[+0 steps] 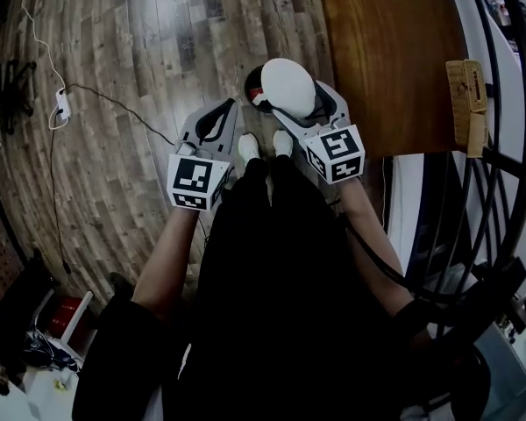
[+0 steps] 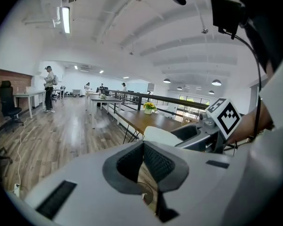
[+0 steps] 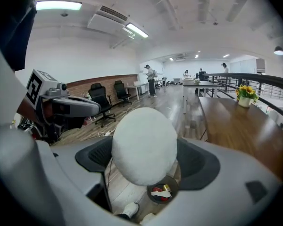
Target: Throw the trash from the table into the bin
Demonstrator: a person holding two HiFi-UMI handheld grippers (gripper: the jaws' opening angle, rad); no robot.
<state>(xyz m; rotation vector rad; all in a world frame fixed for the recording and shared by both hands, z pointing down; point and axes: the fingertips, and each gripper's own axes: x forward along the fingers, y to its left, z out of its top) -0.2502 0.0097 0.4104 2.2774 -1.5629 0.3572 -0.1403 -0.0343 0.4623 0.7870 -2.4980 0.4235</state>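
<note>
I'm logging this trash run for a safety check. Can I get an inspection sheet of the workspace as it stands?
Surface: wooden table, the part in the head view bare; plank floor below.
Job's things: white ball held above the bin, which holds red and white scraps.
Clutter: cardboard piece at the table's far edge.
Grippers: right gripper shut on the white ball; left gripper shut, empty.
Cables: white lead with plug block on the floor, left.
Surroundings: black railing, office chairs, a person far off.
</note>
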